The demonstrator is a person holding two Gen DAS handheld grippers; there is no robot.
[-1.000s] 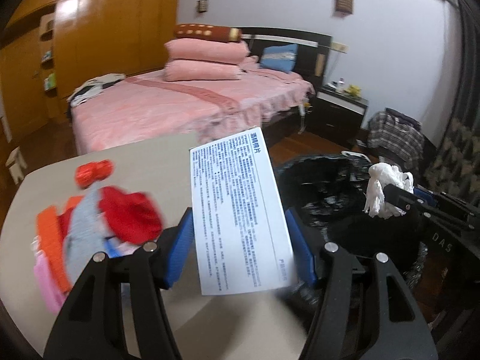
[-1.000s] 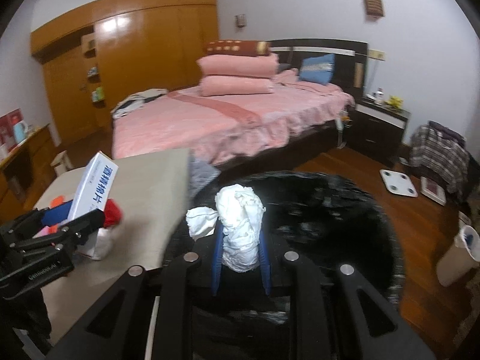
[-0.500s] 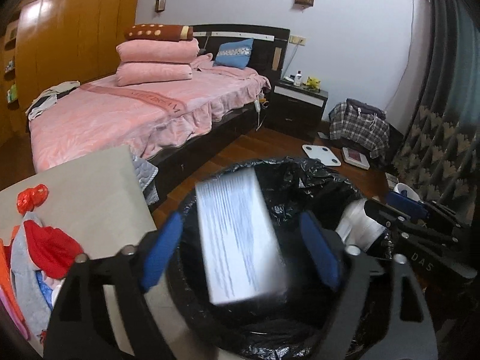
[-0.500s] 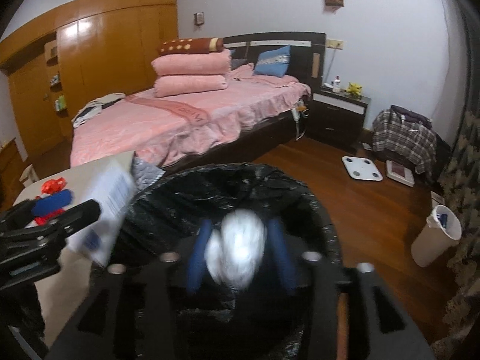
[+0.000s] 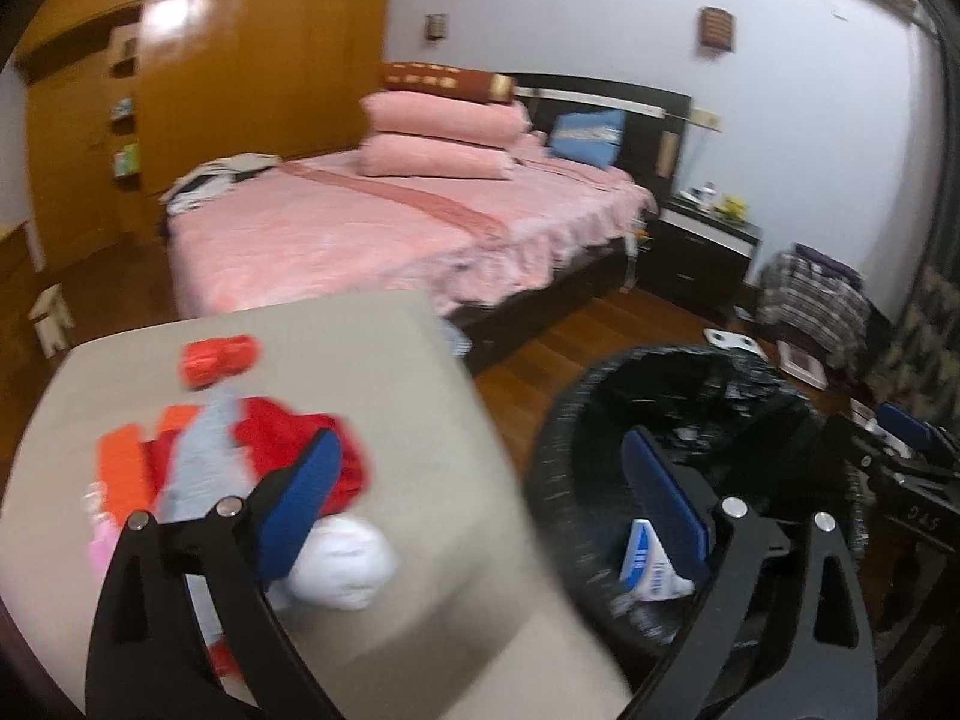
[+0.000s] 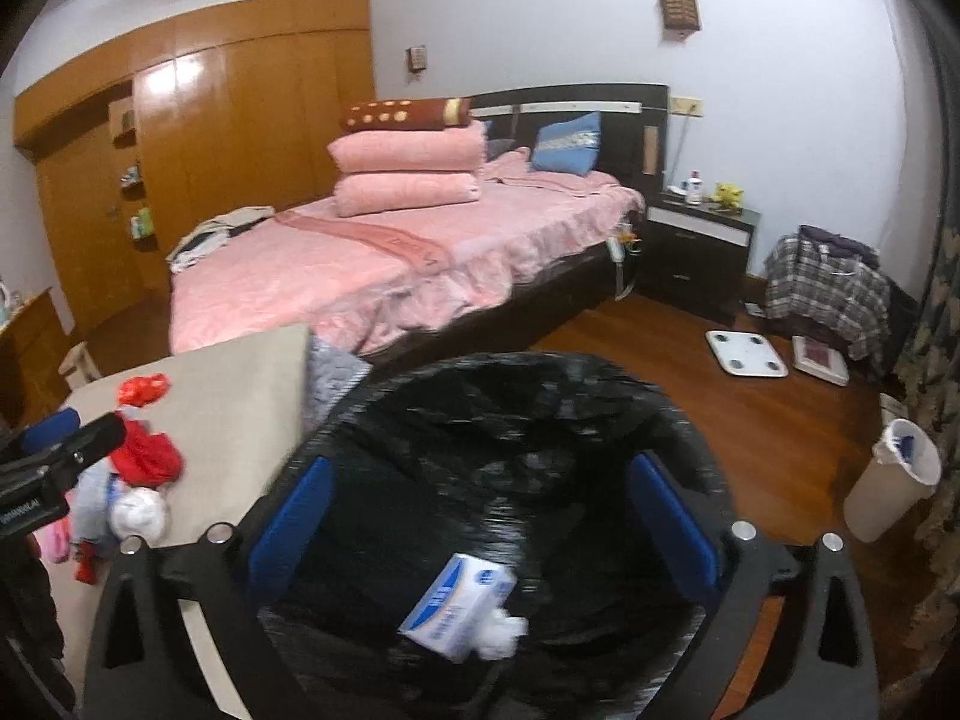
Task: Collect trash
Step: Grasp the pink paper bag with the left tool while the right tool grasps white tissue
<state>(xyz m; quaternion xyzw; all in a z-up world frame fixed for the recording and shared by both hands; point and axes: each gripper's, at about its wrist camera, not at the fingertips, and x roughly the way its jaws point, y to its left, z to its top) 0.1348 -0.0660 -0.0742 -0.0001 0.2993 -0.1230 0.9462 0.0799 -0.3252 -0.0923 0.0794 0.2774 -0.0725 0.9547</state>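
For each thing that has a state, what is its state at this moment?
left gripper: open, empty, jaws just opened
right gripper: open, empty, jaws just opened
bin with black bag: open, holds trash
white box: inside the bin
crumpled tissue: inside the bin
white wad: on the table

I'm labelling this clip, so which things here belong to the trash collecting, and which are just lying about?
Belongs to the job:
- black-lined bin
- blue-and-white box in it
- white wad beside the box
- white wad on the table
- red crumpled scrap

Just lying about:
- pink bed
- white scale
- small white bin
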